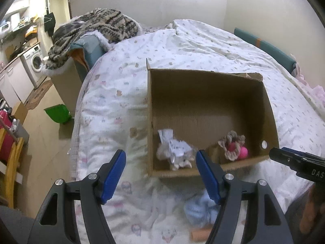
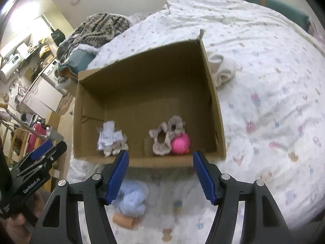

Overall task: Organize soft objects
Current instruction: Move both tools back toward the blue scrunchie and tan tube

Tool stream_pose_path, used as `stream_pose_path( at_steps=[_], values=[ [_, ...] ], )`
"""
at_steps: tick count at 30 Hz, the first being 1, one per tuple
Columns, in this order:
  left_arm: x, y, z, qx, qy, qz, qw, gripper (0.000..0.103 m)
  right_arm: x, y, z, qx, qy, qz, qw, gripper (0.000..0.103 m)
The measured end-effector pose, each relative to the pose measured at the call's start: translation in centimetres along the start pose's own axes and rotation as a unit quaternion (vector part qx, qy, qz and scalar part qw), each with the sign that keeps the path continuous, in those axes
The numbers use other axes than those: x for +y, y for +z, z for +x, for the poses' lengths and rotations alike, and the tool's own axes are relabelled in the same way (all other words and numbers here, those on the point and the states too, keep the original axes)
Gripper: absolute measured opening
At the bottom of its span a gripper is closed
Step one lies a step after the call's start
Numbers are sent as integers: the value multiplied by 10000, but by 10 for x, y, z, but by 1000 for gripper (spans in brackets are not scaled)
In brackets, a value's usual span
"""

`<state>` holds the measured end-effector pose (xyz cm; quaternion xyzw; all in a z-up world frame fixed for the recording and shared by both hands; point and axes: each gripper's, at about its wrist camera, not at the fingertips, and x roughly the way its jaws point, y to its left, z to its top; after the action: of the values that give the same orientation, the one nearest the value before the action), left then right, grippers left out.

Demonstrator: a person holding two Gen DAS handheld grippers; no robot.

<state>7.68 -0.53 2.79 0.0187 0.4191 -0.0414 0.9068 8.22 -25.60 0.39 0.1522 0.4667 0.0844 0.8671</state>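
Note:
An open cardboard box (image 1: 205, 93) (image 2: 142, 77) sits on the bed. Inside lie a pale scrunchie with white tags (image 1: 174, 150) (image 2: 110, 140), a beige scrunchie (image 1: 230, 144) (image 2: 165, 136) and a pink ball (image 1: 242, 152) (image 2: 180, 143). A light blue fluffy item (image 1: 200, 209) (image 2: 132, 199) and a small orange roll (image 1: 200, 234) (image 2: 124, 220) lie on the quilt in front of the box. A white rolled cloth (image 2: 222, 69) lies right of the box. My left gripper (image 1: 161, 162) and right gripper (image 2: 160, 162) are both open and empty, above the quilt near the box's front wall.
The bed's patterned white quilt (image 1: 121, 93) fills most of the view. A patterned blanket (image 1: 97, 26) lies heaped at the far left. Left of the bed are a green bin (image 1: 57, 112), a washing machine (image 1: 33, 63) and a yellow chair (image 1: 10, 162).

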Motion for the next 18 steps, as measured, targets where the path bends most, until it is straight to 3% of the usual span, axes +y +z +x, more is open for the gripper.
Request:
stream_pose_path(
  at_steps=[9,18],
  values=[
    [6,-24,-16,179,31,-76,9998,69,1,-28,-12,147,157,161,9996,70],
    [14,-47,-14,595,10,-345,9976,69,-3,-43,-2,517,340,490,9969,70]
  ],
)
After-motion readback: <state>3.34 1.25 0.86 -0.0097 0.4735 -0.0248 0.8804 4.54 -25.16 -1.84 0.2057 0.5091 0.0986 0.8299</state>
